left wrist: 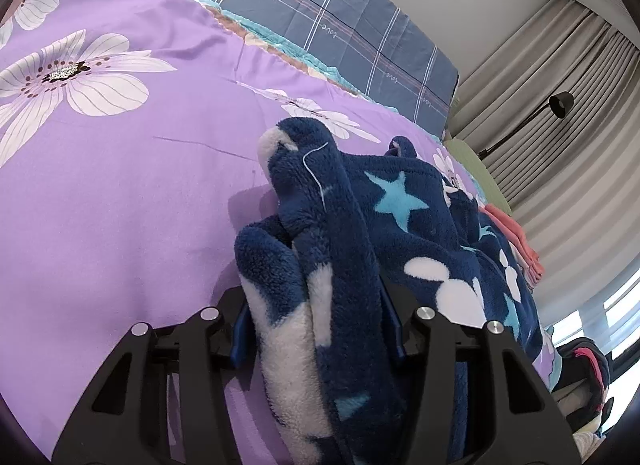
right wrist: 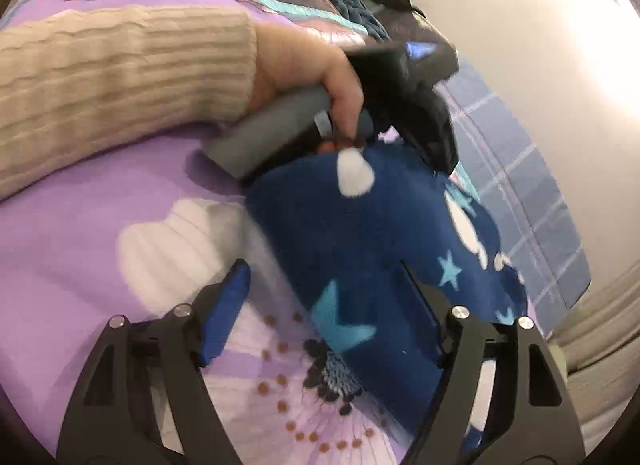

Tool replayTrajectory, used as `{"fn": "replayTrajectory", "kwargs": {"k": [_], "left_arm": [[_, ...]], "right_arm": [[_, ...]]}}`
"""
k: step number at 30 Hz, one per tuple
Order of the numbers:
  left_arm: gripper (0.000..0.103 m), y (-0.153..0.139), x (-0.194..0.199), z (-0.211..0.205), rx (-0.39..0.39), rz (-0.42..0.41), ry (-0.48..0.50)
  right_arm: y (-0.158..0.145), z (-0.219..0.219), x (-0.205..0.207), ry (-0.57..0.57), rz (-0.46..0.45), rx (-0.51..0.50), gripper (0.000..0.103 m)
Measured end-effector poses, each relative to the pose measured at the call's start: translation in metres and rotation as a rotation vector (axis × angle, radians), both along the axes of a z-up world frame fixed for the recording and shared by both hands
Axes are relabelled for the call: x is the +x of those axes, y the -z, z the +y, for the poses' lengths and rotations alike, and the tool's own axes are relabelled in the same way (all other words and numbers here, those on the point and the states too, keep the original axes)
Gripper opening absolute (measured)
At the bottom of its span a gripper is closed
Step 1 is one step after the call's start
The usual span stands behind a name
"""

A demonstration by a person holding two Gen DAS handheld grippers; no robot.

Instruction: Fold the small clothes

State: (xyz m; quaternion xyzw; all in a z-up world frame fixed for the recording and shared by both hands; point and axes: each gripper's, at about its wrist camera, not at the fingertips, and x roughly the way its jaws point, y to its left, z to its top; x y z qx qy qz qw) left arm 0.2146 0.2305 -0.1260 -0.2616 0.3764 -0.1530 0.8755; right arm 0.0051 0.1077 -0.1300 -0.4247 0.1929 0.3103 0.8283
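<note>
A small navy fleece garment with light-blue stars and white shapes lies bunched on the purple flowered bedspread. My left gripper is shut on a thick fold of it, the blue pads pressed into both sides. In the right wrist view the same garment lies ahead. My right gripper is open, its left pad over the bedspread and its right pad at the garment's edge. The person's hand and the left gripper's body show above the garment.
A blue plaid pillow lies at the head of the bed. Folded pink clothes sit at the bed's right side. Curtains and a black lamp stand beyond. The person's beige knit sleeve crosses the right wrist view.
</note>
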Motion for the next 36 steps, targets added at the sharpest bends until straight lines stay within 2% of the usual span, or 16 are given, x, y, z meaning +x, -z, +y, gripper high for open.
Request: {"fn": "replayTrajectory", "kwargs": {"k": [2,5,6,7,8,9,10,12,16,18,19,24,29,33,36], "left_arm": [[0.053,0.001,-0.001,0.001,-0.005,0.0,0.003],[0.053,0.002,0.0,0.003,-0.012,-0.002,0.005],[0.053,0.002,0.0,0.003,-0.016,-0.003,0.005],[0.052,0.002,0.0,0.004,-0.019,-0.002,0.004],[0.052,0.002,0.0,0.004,-0.021,-0.002,0.003],[0.05,0.003,0.001,0.006,-0.03,-0.001,0.001],[0.048,0.003,0.0,0.007,-0.039,0.0,0.002],[0.043,0.005,0.0,0.011,-0.076,-0.004,0.004],[0.033,0.005,-0.002,0.015,-0.162,-0.014,-0.021],[0.031,-0.001,-0.004,0.015,-0.232,-0.018,-0.054],[0.031,-0.009,-0.006,0.012,-0.235,-0.032,-0.061],[0.031,-0.076,-0.007,-0.027,-0.146,-0.128,-0.024],[0.031,-0.149,0.012,-0.116,0.034,-0.182,0.088],[0.031,-0.176,0.034,-0.21,0.218,-0.178,0.172],[0.031,-0.174,0.048,-0.265,0.298,-0.161,0.22]], "right_arm": [[0.001,0.012,0.01,0.022,-0.013,0.008,0.079],[0.006,0.032,0.017,0.01,-0.106,0.011,0.08],[0.006,0.038,0.02,0.0,-0.112,0.008,0.073],[0.007,0.04,0.02,-0.002,-0.101,0.002,0.057],[0.009,0.041,0.022,0.008,-0.111,-0.004,0.05],[0.009,0.042,0.021,0.018,-0.131,-0.005,0.035],[0.009,0.041,0.018,0.02,-0.139,0.002,0.03],[-0.001,0.038,0.019,0.023,-0.114,0.046,0.026],[-0.028,0.021,0.027,0.06,0.002,0.196,0.022],[-0.044,0.006,0.034,0.076,0.058,0.282,0.022],[-0.051,-0.003,0.035,0.078,0.072,0.315,0.022],[-0.098,-0.067,0.037,0.108,0.135,0.532,0.022],[-0.13,-0.153,0.053,0.178,0.212,0.756,0.022],[-0.135,-0.234,0.072,0.267,0.276,0.927,0.022],[-0.119,-0.29,0.091,0.343,0.353,1.039,0.022]]}}
